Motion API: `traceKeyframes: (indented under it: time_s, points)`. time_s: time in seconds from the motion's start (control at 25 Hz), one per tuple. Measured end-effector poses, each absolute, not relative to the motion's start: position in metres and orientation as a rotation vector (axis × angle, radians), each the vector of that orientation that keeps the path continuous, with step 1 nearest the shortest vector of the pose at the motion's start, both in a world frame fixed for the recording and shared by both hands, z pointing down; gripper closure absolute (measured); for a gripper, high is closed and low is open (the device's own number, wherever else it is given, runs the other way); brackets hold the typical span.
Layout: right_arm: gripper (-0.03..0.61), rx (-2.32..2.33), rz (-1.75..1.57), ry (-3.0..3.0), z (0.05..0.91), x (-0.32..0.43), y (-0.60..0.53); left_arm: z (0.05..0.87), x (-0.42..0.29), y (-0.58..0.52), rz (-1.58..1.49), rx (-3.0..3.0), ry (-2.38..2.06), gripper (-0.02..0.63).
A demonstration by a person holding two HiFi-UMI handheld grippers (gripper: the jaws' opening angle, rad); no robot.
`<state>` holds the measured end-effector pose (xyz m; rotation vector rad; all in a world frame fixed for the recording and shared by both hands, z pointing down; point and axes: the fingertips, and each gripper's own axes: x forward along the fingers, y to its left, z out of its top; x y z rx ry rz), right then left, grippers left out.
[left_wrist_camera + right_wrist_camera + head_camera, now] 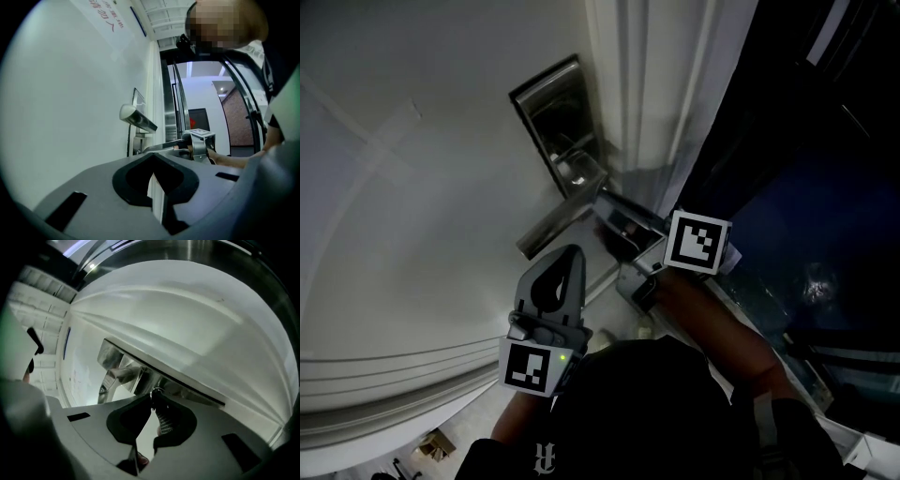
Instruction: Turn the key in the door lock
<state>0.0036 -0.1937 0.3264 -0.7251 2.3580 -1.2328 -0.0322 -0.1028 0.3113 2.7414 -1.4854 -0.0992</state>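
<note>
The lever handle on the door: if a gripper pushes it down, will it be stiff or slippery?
The lever handle looks like polished metal, so it is probably rigid and rather slippery to push. It is fixed to the lock plate at one end, so a push would likely swing it about that pivot, not bend it.

One white door (412,187) with one metal lock plate (548,103) and one lever handle (551,225). Two grippers, the left gripper (574,251) and the right gripper (614,214), carry two marker cubes (531,367), one each. One key (153,393).
</note>
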Motion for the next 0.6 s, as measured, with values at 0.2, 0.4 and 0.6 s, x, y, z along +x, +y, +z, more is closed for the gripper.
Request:
traceKeyframes:
  time_s: [0.2,0.4,0.6]
  points:
    - [0.536,-0.57,-1.455,2.176,0.3344,0.0041,-0.1942,0.3127,-0.0324,-0.1016,-0.094,2.73,-1.496,0.607]
    - [0.528,-0.441,-1.481,2.139,0.3303,0.0025,-0.194,0.3132,-0.0295,-0.1005,-0.095,2.726,-1.5,0.607]
    - [0.522,-0.383,-1.493,2.097,0.3273,0.0084,-0.1938,0.3139,-0.0263,-0.0993,-0.101,2.716,-1.503,0.607]
